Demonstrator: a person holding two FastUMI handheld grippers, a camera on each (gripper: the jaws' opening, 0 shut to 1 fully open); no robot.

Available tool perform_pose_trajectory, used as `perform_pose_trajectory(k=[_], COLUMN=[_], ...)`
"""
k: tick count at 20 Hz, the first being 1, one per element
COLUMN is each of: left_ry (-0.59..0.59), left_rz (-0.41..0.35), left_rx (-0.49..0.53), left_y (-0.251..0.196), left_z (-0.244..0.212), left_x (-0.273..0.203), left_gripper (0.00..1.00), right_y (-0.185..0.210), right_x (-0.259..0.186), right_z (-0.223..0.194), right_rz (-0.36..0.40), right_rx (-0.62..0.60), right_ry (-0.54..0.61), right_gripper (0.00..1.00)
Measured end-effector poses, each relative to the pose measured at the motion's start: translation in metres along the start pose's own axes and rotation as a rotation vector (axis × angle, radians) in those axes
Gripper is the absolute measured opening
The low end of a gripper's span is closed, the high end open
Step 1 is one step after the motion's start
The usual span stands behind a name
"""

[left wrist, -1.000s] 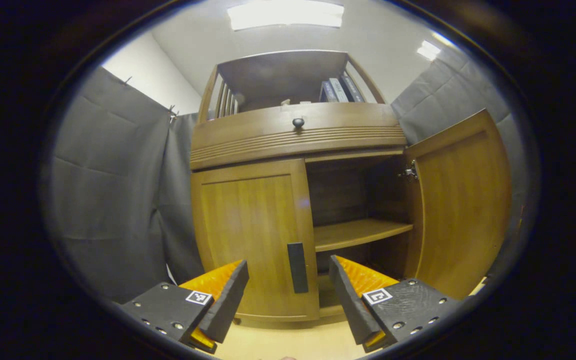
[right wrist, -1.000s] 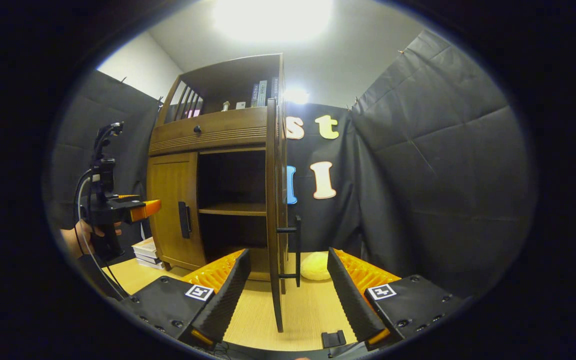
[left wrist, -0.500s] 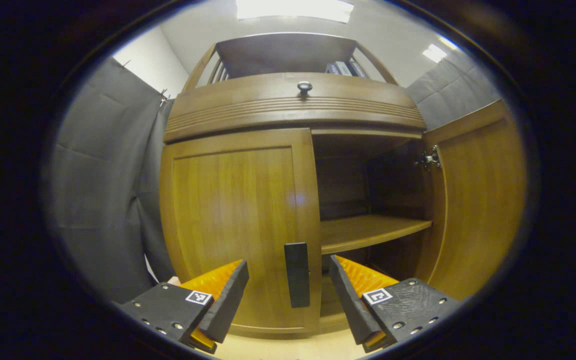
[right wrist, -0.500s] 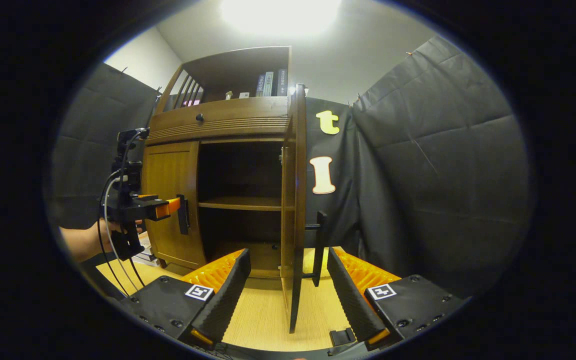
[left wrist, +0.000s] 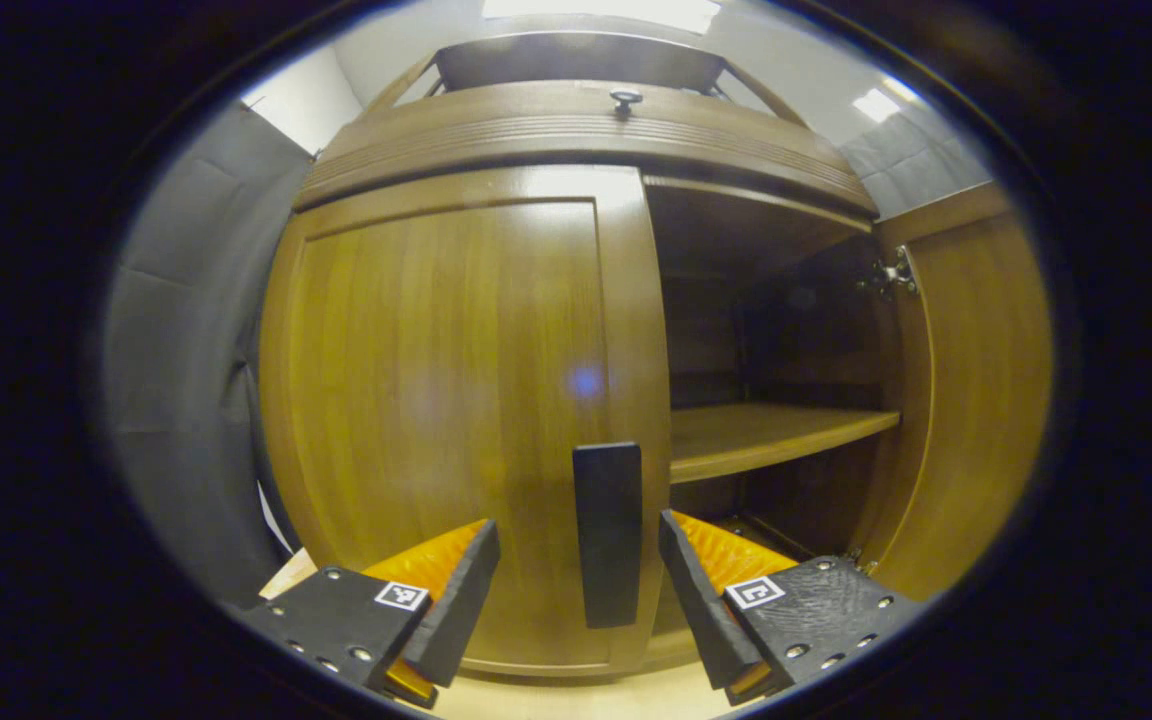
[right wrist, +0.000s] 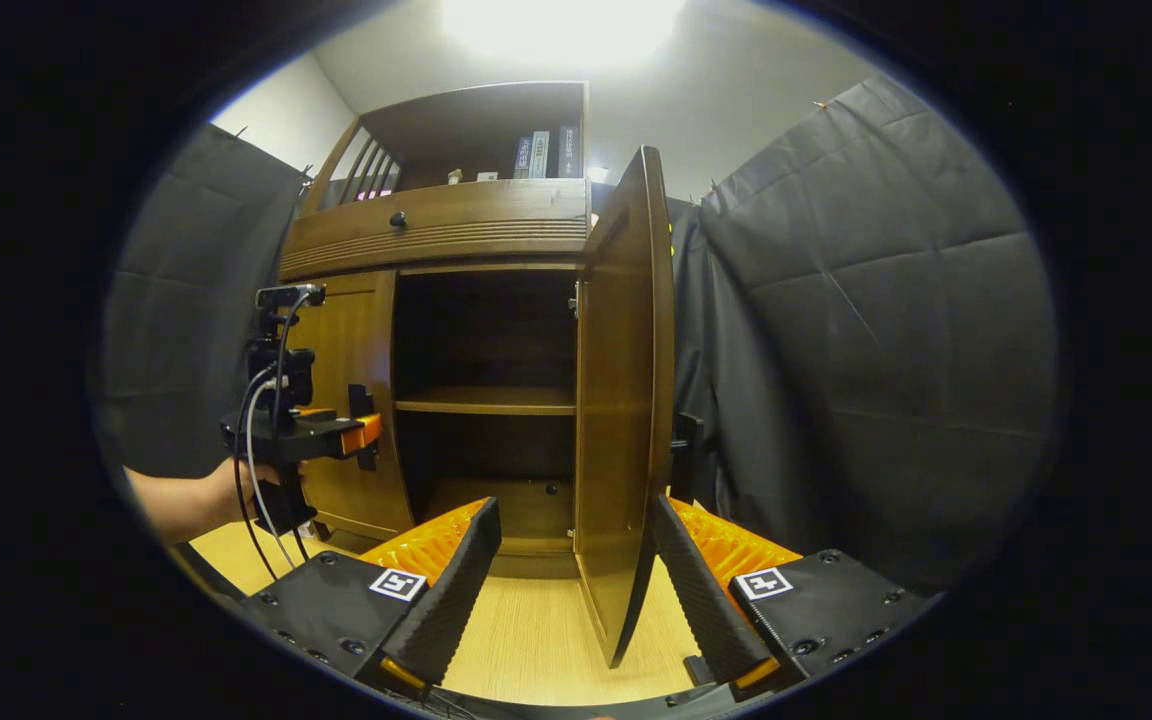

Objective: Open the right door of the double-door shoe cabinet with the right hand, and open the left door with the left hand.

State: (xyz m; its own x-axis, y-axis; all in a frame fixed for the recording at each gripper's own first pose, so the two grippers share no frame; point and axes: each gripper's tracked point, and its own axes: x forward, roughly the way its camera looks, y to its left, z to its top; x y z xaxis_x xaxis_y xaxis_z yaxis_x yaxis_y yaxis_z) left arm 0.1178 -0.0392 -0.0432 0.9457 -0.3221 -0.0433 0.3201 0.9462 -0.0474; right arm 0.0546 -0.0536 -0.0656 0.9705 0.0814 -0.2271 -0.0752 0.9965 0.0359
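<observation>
L door (left wrist: 456,400) shut, blocks L half; its handle (left wrist: 607,533) sits betw open fingers of left gripper (left wrist: 576,590). R door (right wrist: 626,400) swung out, R compartment open; shelf (right wrist: 486,401) splits it.

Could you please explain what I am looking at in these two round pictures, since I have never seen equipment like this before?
There is no robot here: a person carries a two-finger hand-held gripper in each hand, and each one has a fisheye camera looking along its own fingers.

The left gripper view shows the left hand-held gripper open, with the handle of the closed left door between its fingers, not yet clamped. The right gripper view shows the right hand-held gripper open, holding nothing, in front of the right door, which already stands open. It also shows the person's hand carrying the left one at the cabinet. Inside is a bare shelf; books stand on top.
</observation>
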Motion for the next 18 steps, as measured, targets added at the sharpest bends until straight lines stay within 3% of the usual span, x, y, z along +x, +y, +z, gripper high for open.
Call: perform_pose_trajectory(k=[2, 5, 6, 9, 14, 18], left_ry=[0.0, 0.001, -0.002, -0.017, 0.029, 0.03], left_rz=[-0.013, -0.029, -0.061, -0.053, -0.028, -0.015], left_rx=[-0.007, -0.018, -0.031, -0.011, -0.059, -0.059], left_y=[-0.002, -0.007, -0.011, -0.02, -0.018, -0.015], left_z=[-0.002, -0.005, -0.007, 0.0, -0.006, 0.0], left_x=[0.001, 0.005, 0.009, 0.013, 0.009, 0.004], left_gripper=[0.74, 0.57, 0.63, 0.3, 0.22, 0.22], right_y=[0.002, 0.006, 0.007, 0.009, 0.013, 0.015], right_x=[0.002, 0.003, 0.002, 0.001, -0.004, -0.017], right_z=[-0.002, -0.003, -0.004, -0.007, -0.015, -0.011], right_rz=[-0.017, -0.04, -0.047, -0.072, -0.081, -0.063], right_rx=[-0.001, -0.002, -0.002, -0.004, 0.02, 0.016], right_ry=[0.003, 0.007, 0.008, 0.01, 0.02, 0.004], right_gripper=[0.93, 0.96, 0.96, 0.96, 0.93, 0.96])
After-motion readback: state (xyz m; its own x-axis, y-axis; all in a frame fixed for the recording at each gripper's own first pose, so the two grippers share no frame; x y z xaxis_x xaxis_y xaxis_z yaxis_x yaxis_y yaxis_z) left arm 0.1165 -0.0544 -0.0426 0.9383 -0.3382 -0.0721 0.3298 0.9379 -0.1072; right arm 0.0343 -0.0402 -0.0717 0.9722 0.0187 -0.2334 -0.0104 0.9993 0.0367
